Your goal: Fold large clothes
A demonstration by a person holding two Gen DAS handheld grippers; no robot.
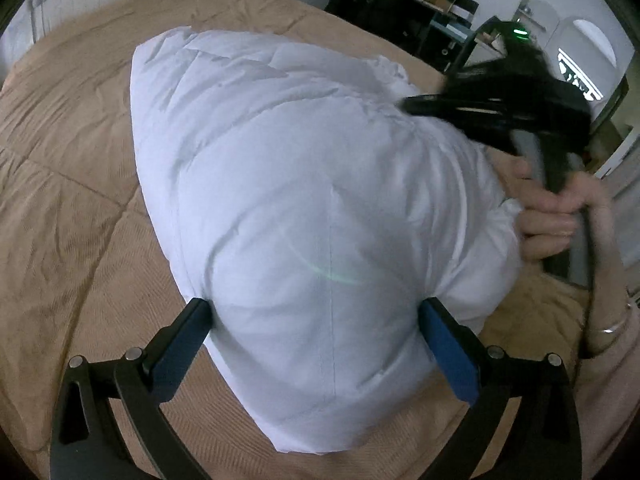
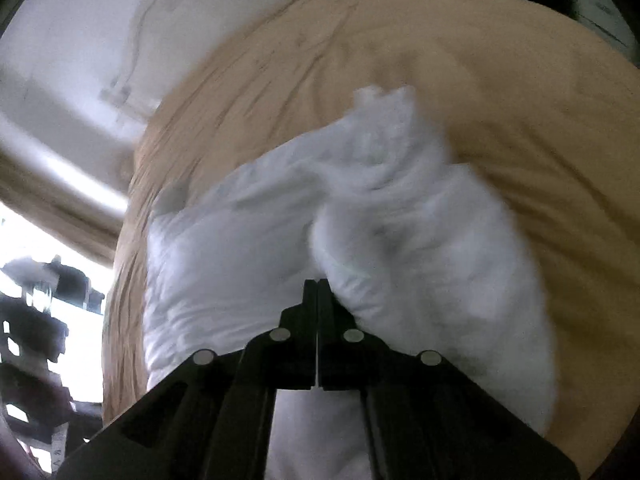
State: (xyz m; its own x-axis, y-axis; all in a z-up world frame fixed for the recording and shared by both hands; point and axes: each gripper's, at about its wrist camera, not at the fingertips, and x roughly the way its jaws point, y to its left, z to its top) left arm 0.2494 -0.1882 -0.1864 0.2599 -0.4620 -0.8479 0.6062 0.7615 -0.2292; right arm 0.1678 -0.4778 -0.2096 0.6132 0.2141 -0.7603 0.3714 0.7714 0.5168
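White garment (image 1: 304, 184) spread over the tan bedspread (image 1: 68, 152), centre of the left view. Left tongs (image 1: 316, 316) gape wide, blue pads flanking the near fold. Right tongs (image 2: 317, 284) pressed together, pinching the bunched garment; their hand (image 1: 552, 216) at 3 o'clock. Dark shelving (image 1: 436, 4) at 1 o'clock.

The white garment (image 1: 304, 184) bulks across the frame's centre, blocking passage over the bed (image 1: 68, 184). Bare bedspread lies open at left. The right tool (image 1: 500, 108) crowds the upper right.
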